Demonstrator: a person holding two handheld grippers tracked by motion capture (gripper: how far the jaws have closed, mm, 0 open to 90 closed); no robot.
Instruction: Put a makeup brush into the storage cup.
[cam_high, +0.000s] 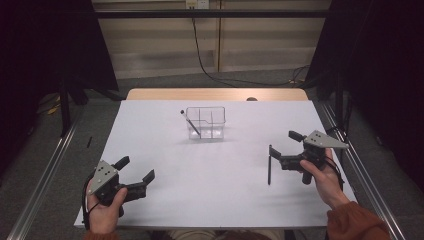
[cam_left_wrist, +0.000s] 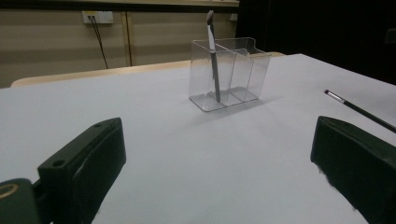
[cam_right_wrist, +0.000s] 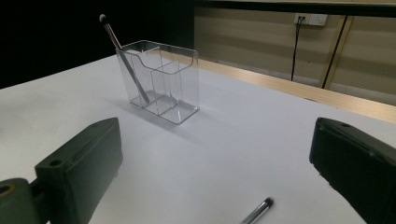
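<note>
the loose brush (cam_high: 269, 171) lies flat on the white table (cam_high: 165, 150), just ahead of the right gripper (cam_high: 280, 150); its jaws gape wide, empty. the left gripper (cam_high: 137, 172) is likewise wide and empty; another brush (cam_high: 190, 123) leans in the clear organizer (cam_high: 206, 123). it looks light, thin, stiff and prone to roll; pinch it mid-handle.

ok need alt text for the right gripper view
A clear plastic organizer stands on a white table, with a makeup brush leaning in its end compartment. The right gripper has its black fingers open, with a second brush's tip lying between them.

Left gripper (cam_high: 139, 175) (hand-held) jaws apart; right gripper (cam_high: 281, 149) likewise.
</note>
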